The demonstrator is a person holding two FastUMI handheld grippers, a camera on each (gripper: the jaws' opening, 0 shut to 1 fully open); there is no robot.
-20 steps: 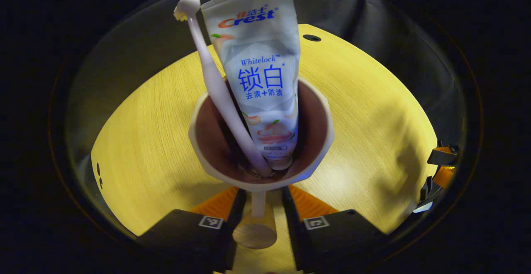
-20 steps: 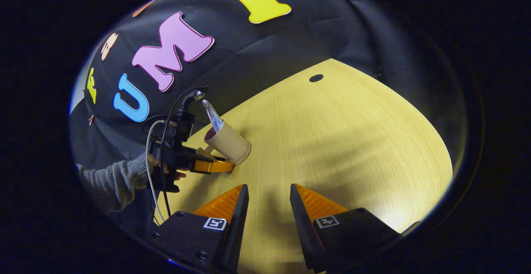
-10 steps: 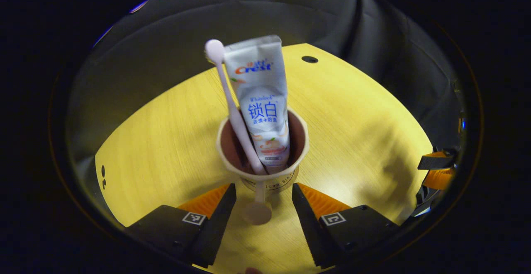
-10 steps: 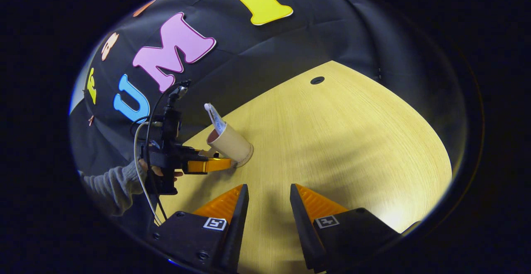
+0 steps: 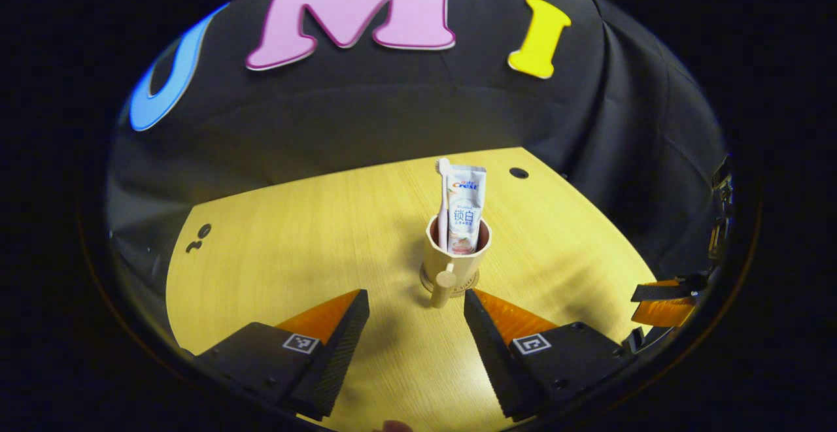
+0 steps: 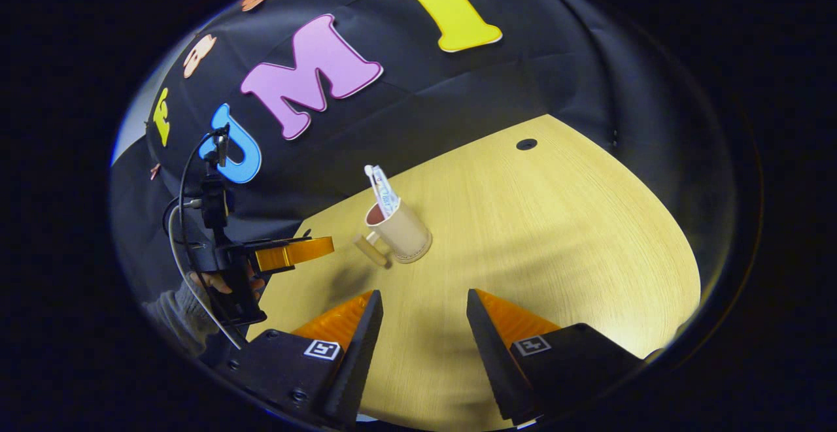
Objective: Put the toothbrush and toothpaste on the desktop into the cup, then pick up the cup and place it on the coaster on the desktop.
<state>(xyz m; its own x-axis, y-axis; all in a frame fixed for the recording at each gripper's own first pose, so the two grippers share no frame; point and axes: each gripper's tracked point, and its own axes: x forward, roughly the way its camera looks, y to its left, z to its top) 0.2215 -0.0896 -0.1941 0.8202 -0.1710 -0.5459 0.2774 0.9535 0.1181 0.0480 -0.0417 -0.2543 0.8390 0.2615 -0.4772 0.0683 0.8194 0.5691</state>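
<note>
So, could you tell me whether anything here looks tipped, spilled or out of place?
Nothing stands out. The cup stands upright on its coaster, with the toothpaste and toothbrush standing inside. Both grippers are open and apart from it.

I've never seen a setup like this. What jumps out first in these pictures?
A pale cup stands mid-desk on a round coaster, with a toothpaste tube and a toothbrush sticking up out of it. Both grippers are open and apart from it: the left gripper faces the cup's handle, and the right gripper hangs over the yellow wooden desk.
</note>
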